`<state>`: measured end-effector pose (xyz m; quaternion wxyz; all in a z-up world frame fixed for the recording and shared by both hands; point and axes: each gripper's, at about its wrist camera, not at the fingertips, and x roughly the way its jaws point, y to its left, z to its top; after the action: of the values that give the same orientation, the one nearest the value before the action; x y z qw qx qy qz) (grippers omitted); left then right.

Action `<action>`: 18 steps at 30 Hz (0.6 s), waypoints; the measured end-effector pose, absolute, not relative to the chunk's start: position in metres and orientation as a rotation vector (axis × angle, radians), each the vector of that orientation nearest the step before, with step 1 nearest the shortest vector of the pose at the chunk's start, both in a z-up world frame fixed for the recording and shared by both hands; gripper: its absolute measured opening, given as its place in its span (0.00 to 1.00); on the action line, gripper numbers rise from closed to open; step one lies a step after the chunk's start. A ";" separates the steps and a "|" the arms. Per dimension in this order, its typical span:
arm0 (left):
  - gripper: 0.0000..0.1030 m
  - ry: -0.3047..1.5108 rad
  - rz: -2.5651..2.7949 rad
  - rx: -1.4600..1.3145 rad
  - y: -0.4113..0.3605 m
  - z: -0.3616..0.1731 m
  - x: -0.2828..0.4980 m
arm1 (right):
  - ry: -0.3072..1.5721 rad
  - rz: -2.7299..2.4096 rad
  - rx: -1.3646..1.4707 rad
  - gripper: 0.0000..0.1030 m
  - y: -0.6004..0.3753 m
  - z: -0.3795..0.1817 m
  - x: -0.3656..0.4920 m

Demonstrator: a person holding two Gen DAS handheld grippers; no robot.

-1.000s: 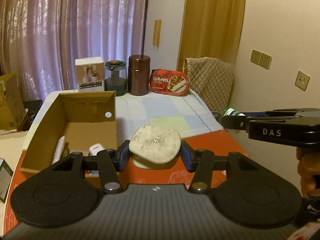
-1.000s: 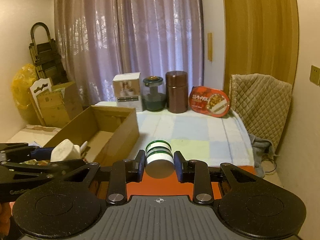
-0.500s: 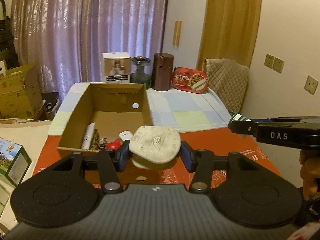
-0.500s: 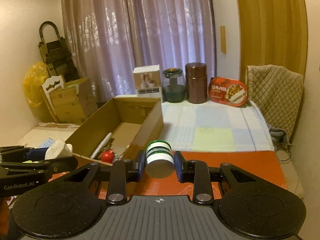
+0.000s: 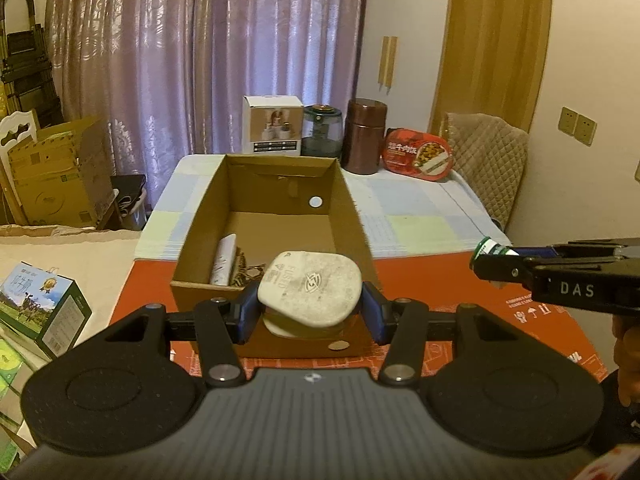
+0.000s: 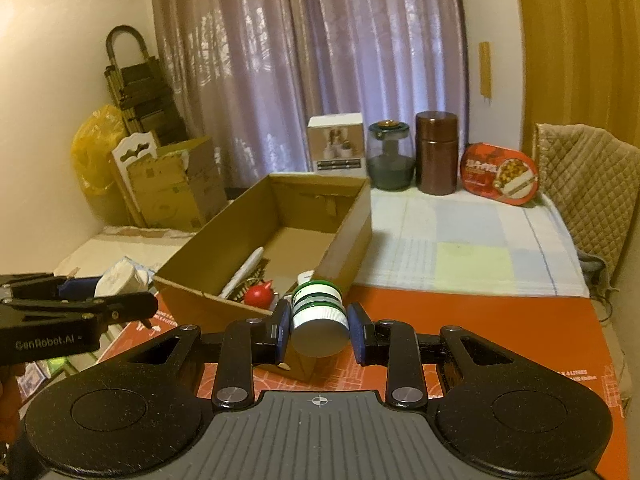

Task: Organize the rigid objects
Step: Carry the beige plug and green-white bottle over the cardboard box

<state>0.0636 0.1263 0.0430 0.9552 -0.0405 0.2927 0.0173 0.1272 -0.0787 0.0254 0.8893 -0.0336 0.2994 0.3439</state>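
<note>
Curtained room: cardboard box [image 5: 276, 216] on orange table [image 6: 500, 320]; left gripper [image 5: 310, 312] grasps white plug [image 5: 308, 288], right gripper [image 6: 318, 330] grasps white bottle [image 6: 318, 316].

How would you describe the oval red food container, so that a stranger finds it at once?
Look at the far edge of the checked tablecloth, before the purple curtain. Four items stand in a row; the red food container is rightmost, beside the brown canister. Only it is flat, oval and propped up.
</note>
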 end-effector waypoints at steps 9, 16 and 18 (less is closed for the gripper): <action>0.46 0.611 0.028 -0.062 0.151 0.045 0.086 | 0.633 0.770 -0.105 0.27 -0.042 0.022 0.140; 0.46 0.615 0.028 -0.033 0.171 0.045 0.109 | 0.623 0.811 -0.146 0.26 -0.011 0.016 0.155; 0.46 0.617 0.022 -0.036 0.177 0.046 0.118 | 0.623 0.819 -0.155 0.27 -0.003 0.014 0.162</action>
<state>0.1176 0.1772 0.0463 0.9526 -0.0175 0.3036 0.0108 0.1623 -0.0031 0.0143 0.8677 -0.0739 0.2978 0.3911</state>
